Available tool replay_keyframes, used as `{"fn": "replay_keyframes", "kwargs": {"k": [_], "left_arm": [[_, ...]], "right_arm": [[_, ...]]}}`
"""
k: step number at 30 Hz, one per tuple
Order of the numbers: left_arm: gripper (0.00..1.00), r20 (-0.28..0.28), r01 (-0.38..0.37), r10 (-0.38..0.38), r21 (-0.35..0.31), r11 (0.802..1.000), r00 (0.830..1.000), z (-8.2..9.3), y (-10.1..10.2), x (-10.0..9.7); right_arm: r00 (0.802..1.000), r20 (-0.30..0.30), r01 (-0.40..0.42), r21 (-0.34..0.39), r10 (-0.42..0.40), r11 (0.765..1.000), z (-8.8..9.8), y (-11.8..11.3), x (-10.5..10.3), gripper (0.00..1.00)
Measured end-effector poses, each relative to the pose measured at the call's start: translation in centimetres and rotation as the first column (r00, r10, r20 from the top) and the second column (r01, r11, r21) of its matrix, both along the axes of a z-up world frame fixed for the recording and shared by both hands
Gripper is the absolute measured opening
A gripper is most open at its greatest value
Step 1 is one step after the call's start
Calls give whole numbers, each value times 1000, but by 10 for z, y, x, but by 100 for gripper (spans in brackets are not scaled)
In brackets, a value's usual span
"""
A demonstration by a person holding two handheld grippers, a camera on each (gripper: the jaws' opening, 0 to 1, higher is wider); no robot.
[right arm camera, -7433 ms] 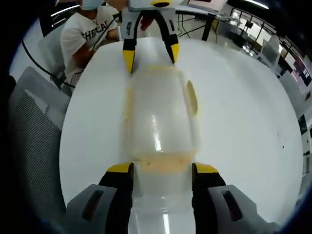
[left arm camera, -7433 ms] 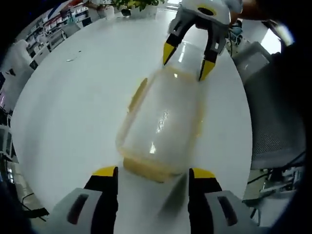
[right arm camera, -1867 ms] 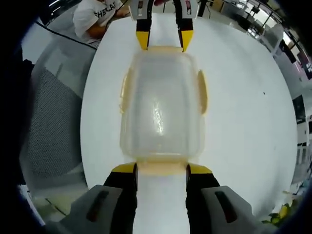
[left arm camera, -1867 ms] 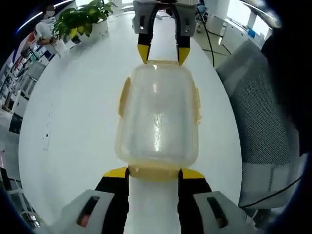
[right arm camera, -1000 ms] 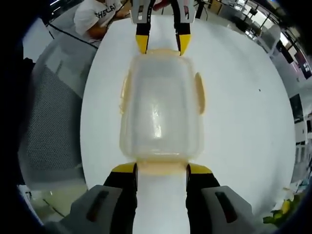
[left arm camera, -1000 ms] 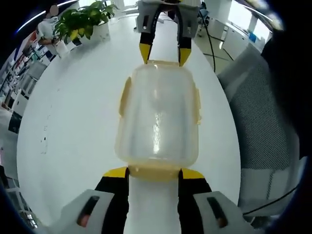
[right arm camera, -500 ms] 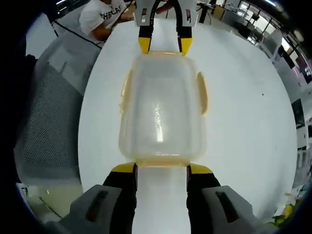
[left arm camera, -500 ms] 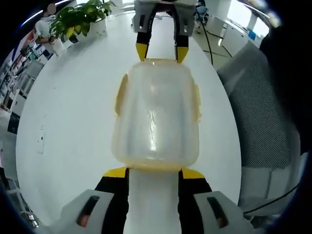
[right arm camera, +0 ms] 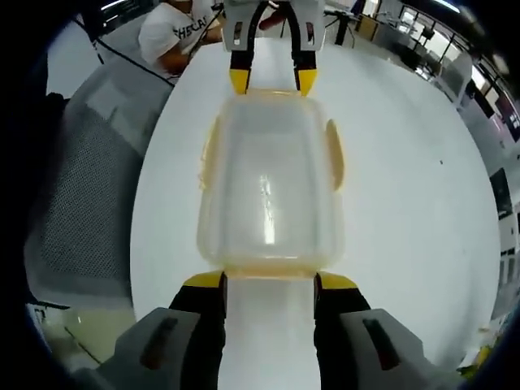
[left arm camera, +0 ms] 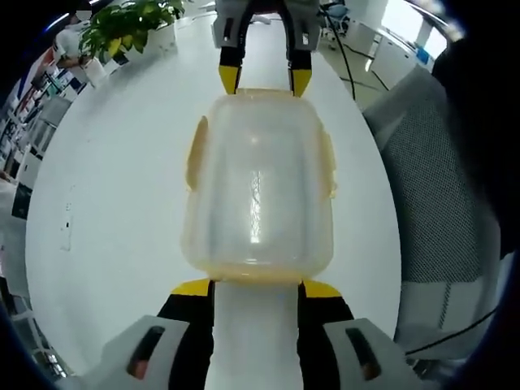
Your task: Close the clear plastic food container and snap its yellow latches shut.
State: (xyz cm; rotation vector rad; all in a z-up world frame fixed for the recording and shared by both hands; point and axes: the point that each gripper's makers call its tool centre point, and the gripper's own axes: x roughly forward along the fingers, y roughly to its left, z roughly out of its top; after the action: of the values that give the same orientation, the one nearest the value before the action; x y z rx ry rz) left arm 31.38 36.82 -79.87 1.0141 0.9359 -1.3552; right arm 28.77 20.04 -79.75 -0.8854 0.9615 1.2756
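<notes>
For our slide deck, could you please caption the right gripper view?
Two claws, right and left, meet opposite ends of a lidded clear container on a white table.

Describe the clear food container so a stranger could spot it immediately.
On the round white table, between the two yellow-tipped claws facing each other, sits a clear rounded-rectangle plastic food container. Pale yellow latches along its edges set it apart.

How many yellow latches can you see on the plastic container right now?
4. One on each long side of the container: left latch and right latch. One at each short end: near latch by the right gripper, far latch by the left gripper.
</notes>
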Motion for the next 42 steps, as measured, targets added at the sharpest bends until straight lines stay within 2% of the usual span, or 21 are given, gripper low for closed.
{"fn": "replay_keyframes", "kwargs": {"k": [4,6,8,10,13,17,18,20,21,23,24,25,27,28,31,32,33,34,35,41,42], "left_arm": [[30,4,-25,25,13,1000,1000,-1,8,0],[31,-5,-52,52,3,999,999,1,11,0],[31,-20,-91,91,-21,996,996,3,12,-1],[31,-57,-174,170,-78,982,984,10,9,-3],[32,-102,-254,243,-114,961,965,12,11,-7],[32,-126,-288,273,-116,951,954,12,15,-11],[32,-132,-299,283,-119,947,950,12,15,-13],[32,-153,-328,308,-130,935,939,13,14,-15],[32,-174,-360,334,-146,922,926,15,12,-16],[33,-193,-406,373,-174,897,908,18,9,-14],[34,-209,-436,397,-193,879,894,20,7,-13],[34,-219,-459,418,-196,866,882,21,7,-13],[34,-243,-511,461,-215,832,854,23,6,-12],[34,-251,-531,479,-220,818,841,24,7,-11],[33,-253,-608,556,-235,758,791,23,11,-4],[34,-258,-614,560,-235,754,787,22,10,-4],[34,-277,-632,572,-238,738,772,21,8,-6],[34,-298,-655,588,-237,717,752,20,6,-7],[34,-309,-672,601,-237,702,737,19,5,-6],[33,-332,-702,621,-270,659,710,18,-3,-3],[32,-352,-723,633,-273,635,689,18,-6,-2]], "right_arm": [[1000,16,-4,-9,4,1000,0,-8,2,39],[999,6,36,12,-36,999,4,-12,2,40],[998,-6,65,31,-64,997,5,-13,3,40],[992,-31,124,82,-122,989,12,-14,3,40],[979,-74,200,132,-191,971,21,-14,3,41],[954,-127,291,159,-273,943,25,-15,0,38],[940,-166,323,162,-297,933,26,-14,-4,36],[918,-178,388,210,-355,897,29,-10,1,39],[907,-188,412,222,-375,884,31,-9,1,41],[872,-187,488,267,-452,831,34,-9,9,51],[846,-220,531,278,-485,800,35,-9,9,51],[837,-235,545,279,-494,791,35,-9,8,50],[792,-291,607,280,-537,744,33,-9,6,44],[778,-302,625,282,-551,728,31,-10,7,43],[731,-345,681,313,-589,663,30,-8,9,47],[717,-358,696,327,-598,639,31,-7,10,50],[689,-390,724,325,-611,609,33,-6,8,50],[684,-401,728,322,-610,605,33,-6,6,48],[689,-395,723,321,-607,612,32,-7,6,46],[672,-407,738,304,-618,603,29,-4,1,39],[670,-418,739,302,-613,602,28,-1,-1,38]]}}
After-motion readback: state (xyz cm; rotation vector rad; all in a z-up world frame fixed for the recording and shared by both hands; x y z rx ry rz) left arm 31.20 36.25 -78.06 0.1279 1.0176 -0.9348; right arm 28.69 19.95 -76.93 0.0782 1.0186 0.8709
